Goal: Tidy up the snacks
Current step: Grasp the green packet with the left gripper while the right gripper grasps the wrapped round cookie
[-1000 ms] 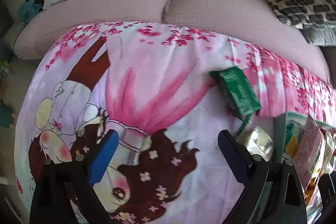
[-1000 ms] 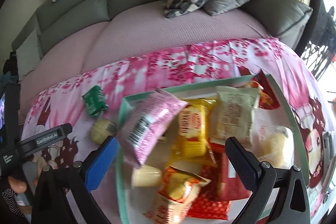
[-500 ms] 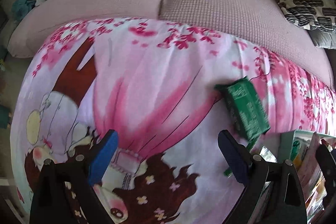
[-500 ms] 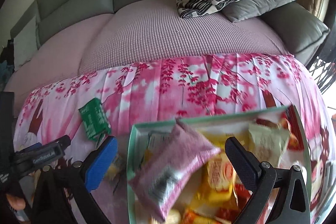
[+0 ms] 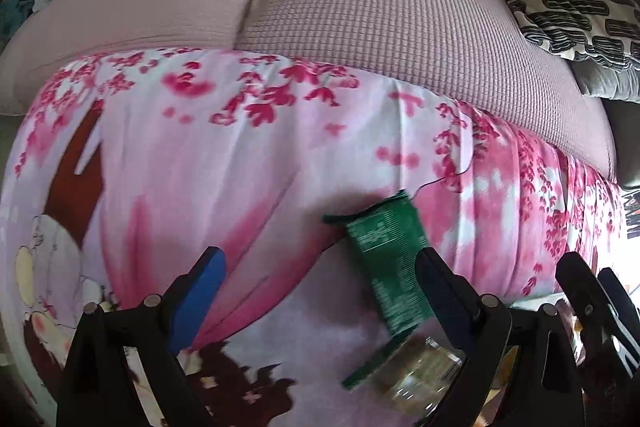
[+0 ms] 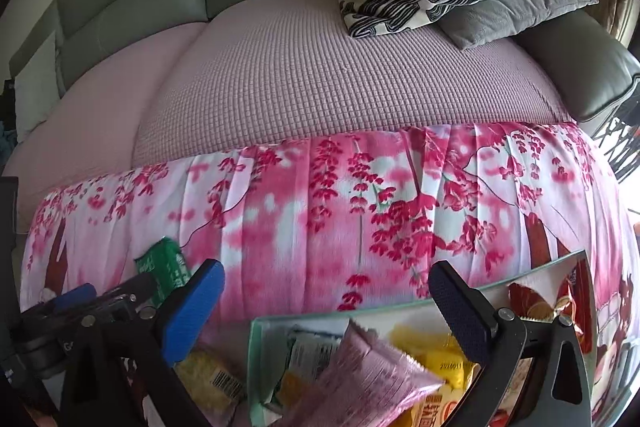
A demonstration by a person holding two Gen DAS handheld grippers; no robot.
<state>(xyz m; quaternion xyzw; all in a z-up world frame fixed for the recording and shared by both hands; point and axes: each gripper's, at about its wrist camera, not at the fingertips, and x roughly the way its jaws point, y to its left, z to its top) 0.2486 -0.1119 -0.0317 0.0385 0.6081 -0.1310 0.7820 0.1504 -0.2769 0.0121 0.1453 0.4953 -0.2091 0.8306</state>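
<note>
Between the wide-apart blue pads of the left gripper (image 5: 320, 287), toward its right finger, lay a flat green foil snack packet (image 5: 386, 263) on the pink blossom-printed cloth (image 5: 240, 167), untouched. Beneath the right gripper (image 6: 326, 307), jaws likewise spread and empty, sat a pale green tray (image 6: 256, 367) of snacks, a pink crinkled packet (image 6: 360, 379) uppermost.

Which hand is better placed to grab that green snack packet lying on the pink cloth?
Left, probably. The left gripper is open, and the green packet lies right beside one of its fingers. The right gripper hangs over the tray, farther away.
</note>
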